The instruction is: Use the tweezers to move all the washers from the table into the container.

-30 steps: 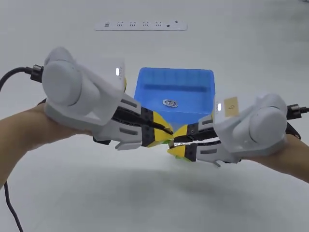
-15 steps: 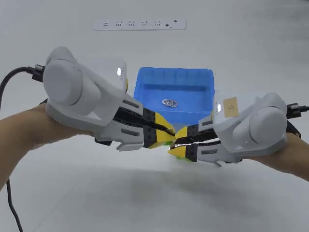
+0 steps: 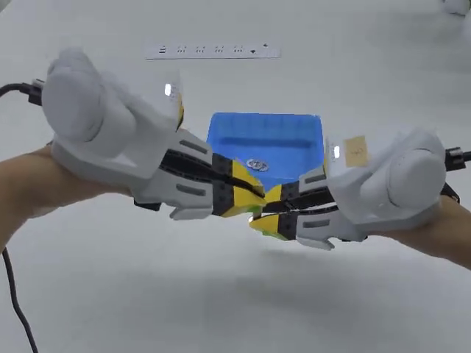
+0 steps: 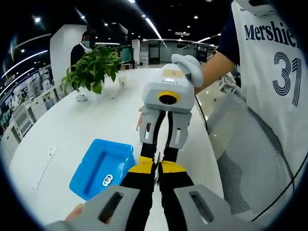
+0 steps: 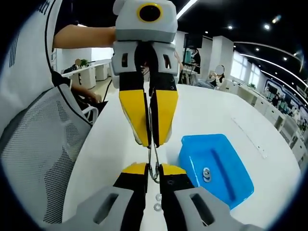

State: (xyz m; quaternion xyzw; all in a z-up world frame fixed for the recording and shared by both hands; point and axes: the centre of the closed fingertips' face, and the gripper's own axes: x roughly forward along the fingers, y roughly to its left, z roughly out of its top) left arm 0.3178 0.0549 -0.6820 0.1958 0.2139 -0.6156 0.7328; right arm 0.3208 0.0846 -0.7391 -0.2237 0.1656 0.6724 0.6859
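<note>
Table (image 3: 221, 309) of plain white runs long through an open office with dark ceilings and strip lights (image 4: 153, 28). A power strip (image 3: 213, 50) lies flat toward its far edge. The blue container (image 3: 294, 136) sits mid-table, well short of the strip, and holds a small cluster of washers (image 3: 257, 165) on its floor.

Just on the near side of the container, the left gripper (image 3: 254, 193) and right gripper (image 3: 259, 220) meet tip to tip above the table. The left's yellow jaws are pressed together on the upper part of the tweezers (image 5: 152, 156). The right's jaws pinch the lower end, where the metal arms join.

The right gripper view brings out the tweezers as a thin steel strip passing from one pair of jaws into the other. It also shows two loose washers (image 5: 158, 197) on bare table beneath the jaws, just beside the container's near corner, one closer to the table's near edge than the other. A mesh chair (image 5: 38, 159) stands at that near edge.

The left gripper view looks the other way. It shows a potted plant (image 4: 94, 67) standing far down the table, and the person's white jersey (image 4: 274, 72) with dark lettering close at the side.
</note>
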